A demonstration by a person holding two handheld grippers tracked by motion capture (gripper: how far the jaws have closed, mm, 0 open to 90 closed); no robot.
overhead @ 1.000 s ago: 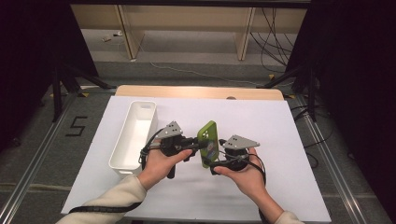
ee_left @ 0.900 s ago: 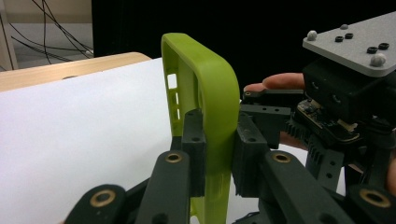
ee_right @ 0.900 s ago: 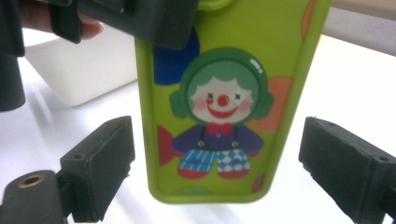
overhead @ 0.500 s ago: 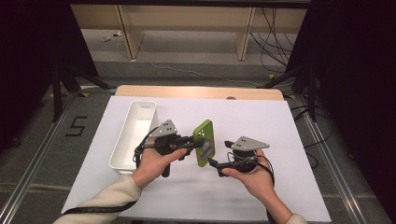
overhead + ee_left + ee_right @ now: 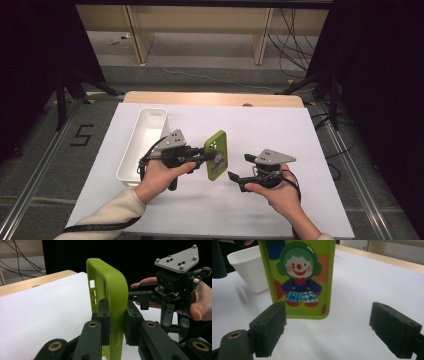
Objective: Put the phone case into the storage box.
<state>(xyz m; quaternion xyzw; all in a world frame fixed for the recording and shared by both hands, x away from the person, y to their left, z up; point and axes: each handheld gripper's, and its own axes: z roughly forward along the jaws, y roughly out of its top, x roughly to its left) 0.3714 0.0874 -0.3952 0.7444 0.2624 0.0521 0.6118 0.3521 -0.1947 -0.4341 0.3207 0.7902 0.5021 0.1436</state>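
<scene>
Left tongs [image 5: 202, 156] are pinching the green phone case [image 5: 216, 155] by one long edge, holding it upright on edge above the counter [image 5: 300, 130]; the left gripper view confirms both pads clamped on the case wall, one inside the shell and one outside; the case [image 5: 110, 290] stands clear of the counter surface as far as can be judged. Right tongs [image 5: 239, 167] are spread wide and hold nothing; in the right gripper view the printed clown back of the case [image 5: 299, 277] faces them, just beyond the pads and between them in line, not touching. White bin [image 5: 145, 145] sits to the left of the left hand [image 5: 160, 175], close beside it; nothing can be seen inside it from the high view. Assessment: pick-up is done and the case is held by the left tongs alone; placement remains outstanding, probably into the bin, though that is inference; no contact between case and bin at present.
</scene>
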